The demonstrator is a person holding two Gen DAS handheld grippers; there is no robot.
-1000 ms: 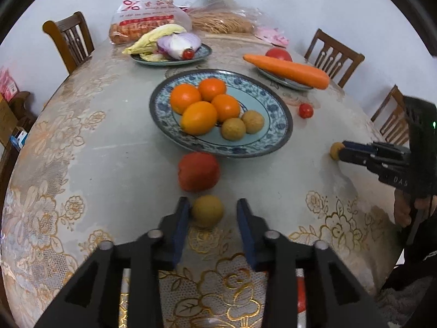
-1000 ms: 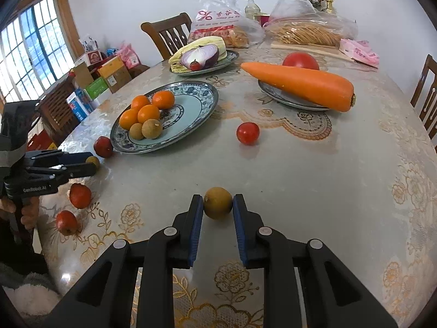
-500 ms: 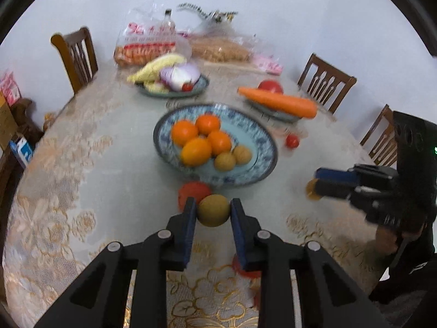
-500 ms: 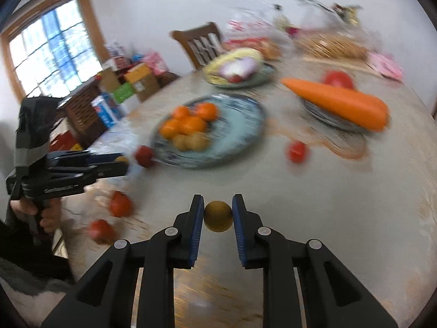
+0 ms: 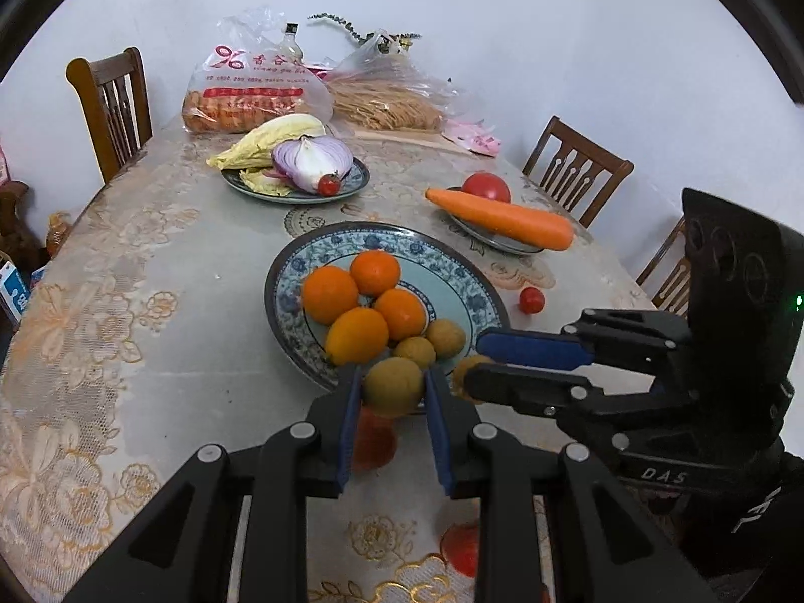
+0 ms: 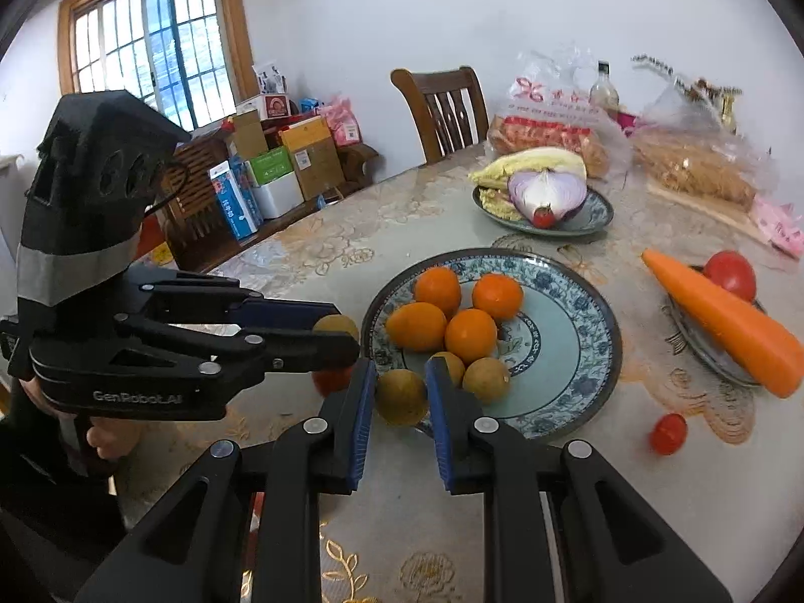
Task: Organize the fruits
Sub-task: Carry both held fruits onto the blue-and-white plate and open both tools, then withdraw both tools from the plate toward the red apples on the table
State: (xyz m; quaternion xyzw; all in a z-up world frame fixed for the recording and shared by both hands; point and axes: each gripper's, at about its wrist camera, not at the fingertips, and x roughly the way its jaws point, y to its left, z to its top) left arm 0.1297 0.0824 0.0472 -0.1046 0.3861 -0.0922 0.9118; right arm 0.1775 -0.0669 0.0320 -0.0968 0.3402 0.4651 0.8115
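While you hold both grippers near the front rim of the blue patterned plate point(image 5: 482, 291), each one carries a small brown round fruit. The jaws of your left gripper point(image 5: 393, 394) pinch one brown fruit point(image 5: 393, 386), just above the plate's near edge. The jaws of your right gripper point(image 6: 400, 392) pinch the other brown fruit point(image 6: 401, 397) at the same rim. On the plate lie four oranges point(image 5: 329, 294) and two more brown fruits point(image 5: 444, 336). A red fruit point(image 5: 372, 444) rests on the worktop point(image 5: 151, 311) below the left gripper.
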